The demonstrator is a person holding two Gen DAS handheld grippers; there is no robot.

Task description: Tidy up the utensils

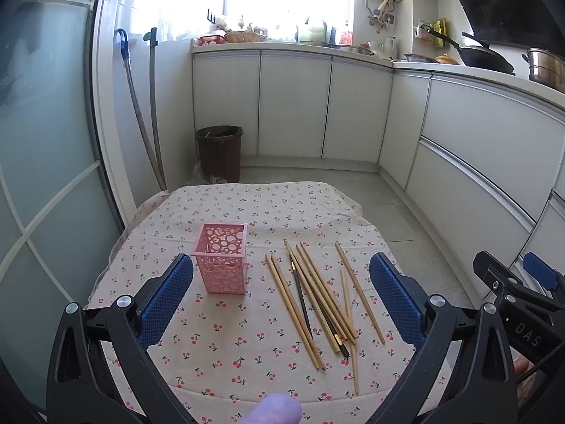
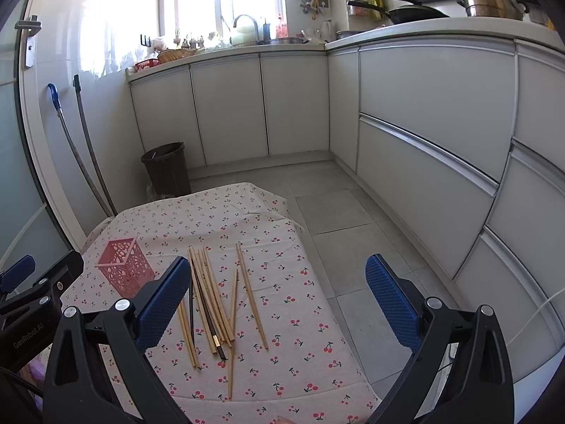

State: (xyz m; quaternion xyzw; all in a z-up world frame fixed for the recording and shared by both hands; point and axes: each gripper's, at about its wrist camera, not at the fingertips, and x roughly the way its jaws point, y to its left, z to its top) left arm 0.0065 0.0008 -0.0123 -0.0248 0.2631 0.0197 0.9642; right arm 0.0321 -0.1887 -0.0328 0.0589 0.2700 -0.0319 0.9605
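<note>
Matt wooden chopsticks lie on soft cherry-print cloth beside a glossy pink perforated plastic holder.

Right gripper: hanging above the table with its blue pads spread wide, holding nothing.
Chopsticks: lying in a loose, overlapping pile on the cherry-print tablecloth.
Pink holder: standing upright left of the pile, apart from it.
Left gripper: showing at the left edge; its jaws are not readable here.
Bin: sitting on the floor by the cabinets.
</note>
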